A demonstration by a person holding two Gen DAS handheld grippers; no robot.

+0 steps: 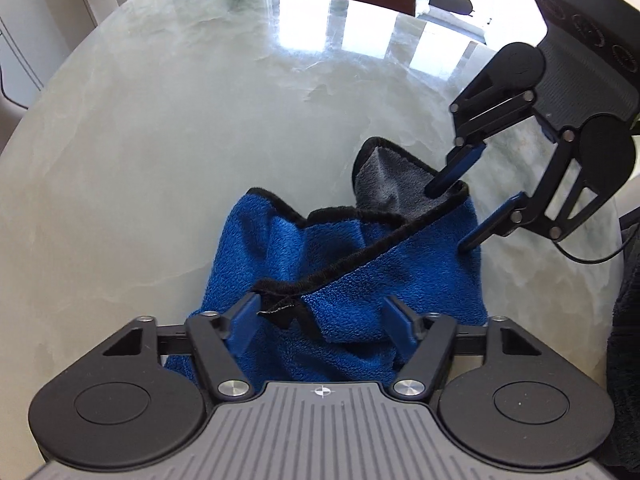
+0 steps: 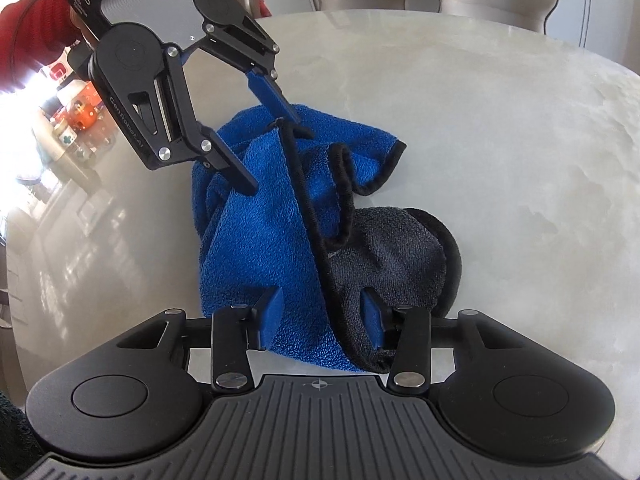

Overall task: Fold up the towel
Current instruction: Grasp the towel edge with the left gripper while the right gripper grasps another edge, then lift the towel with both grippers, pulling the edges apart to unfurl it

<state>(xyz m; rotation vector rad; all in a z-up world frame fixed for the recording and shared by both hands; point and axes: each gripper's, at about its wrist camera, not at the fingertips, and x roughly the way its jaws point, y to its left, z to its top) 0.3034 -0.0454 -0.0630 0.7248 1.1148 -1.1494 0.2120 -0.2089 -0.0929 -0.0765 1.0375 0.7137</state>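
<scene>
With both my left gripper point(image 1: 324, 316) and right gripper point(image 2: 324, 312) spread wide and empty, I'd pinch the soft, limp towel point(image 1: 360, 256) by its black hem point(image 1: 360, 252).

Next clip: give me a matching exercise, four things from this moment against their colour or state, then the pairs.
Things:
1. towel
2. table
3. left gripper
4. towel hem

States:
A. pale marble
B. black
C. crumpled, blue with a grey side
D. jaws open, around towel

Pairs: 1-C, 2-A, 3-D, 4-B
</scene>
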